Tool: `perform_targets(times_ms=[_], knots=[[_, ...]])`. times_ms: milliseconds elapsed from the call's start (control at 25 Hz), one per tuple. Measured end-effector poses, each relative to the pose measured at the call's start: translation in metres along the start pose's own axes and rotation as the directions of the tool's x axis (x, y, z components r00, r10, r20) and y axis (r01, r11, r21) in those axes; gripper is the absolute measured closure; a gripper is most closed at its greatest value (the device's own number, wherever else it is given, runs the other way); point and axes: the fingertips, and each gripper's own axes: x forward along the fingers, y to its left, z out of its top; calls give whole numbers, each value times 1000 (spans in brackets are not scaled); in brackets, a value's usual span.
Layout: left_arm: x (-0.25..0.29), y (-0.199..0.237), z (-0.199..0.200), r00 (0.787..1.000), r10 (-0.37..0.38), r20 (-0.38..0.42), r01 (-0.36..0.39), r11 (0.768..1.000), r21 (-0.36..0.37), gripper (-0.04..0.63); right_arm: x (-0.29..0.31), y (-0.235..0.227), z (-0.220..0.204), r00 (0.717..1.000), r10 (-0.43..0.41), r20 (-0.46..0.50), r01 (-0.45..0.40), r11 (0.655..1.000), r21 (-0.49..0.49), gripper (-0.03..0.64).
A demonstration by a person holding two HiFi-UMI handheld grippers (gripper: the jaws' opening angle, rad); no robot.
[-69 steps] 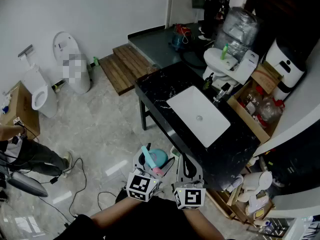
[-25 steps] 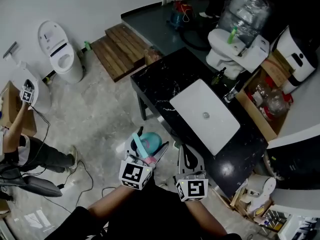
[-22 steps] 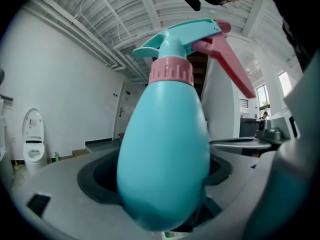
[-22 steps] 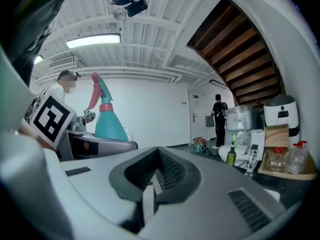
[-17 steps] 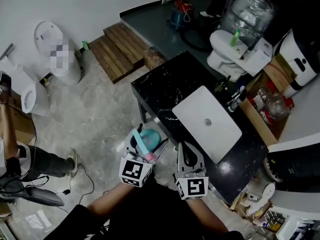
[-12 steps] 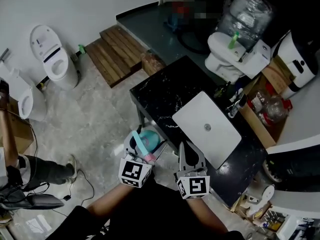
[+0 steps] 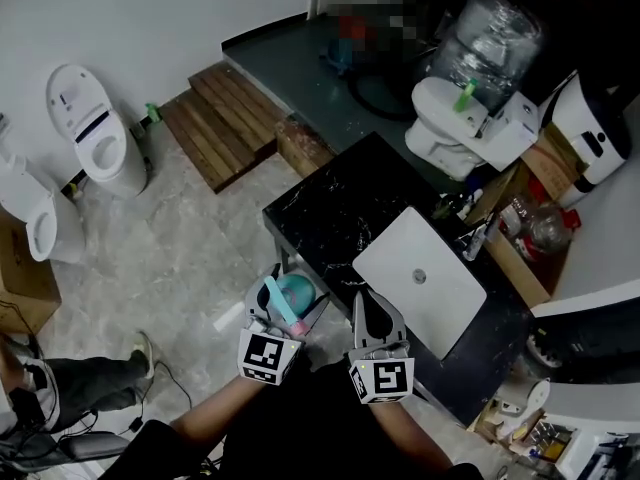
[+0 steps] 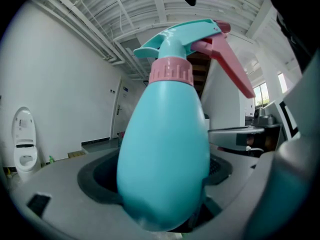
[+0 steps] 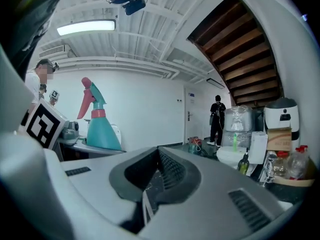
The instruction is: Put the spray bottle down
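Pale tiled floor fills the room below, and a black marble surface (image 7: pixel 330 208) with a white sink (image 7: pixel 445 303) lies ahead and to the right. The spray bottle (image 8: pixel 165 169) stands upright in the left tongs (image 7: pixel 286 293), which clamp its lower body, the pink trigger pointing right. It seems to hang just short of the surface's near edge. The right tongs (image 7: pixel 366 308), beside it and nearer the surface, are closed on nothing.
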Motion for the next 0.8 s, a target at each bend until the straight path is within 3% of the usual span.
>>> perform_targets(times_ms=[320,800], knots=[[20,21,1,1000,16,0,-16,1000,-7,149,10,-24,-8,998,-57,-14,57,998,13,607],[68,30,5,1000,-4,-28,5,1000,28,149,60,-37,-10,1000,-14,9,13,998,63,607]])
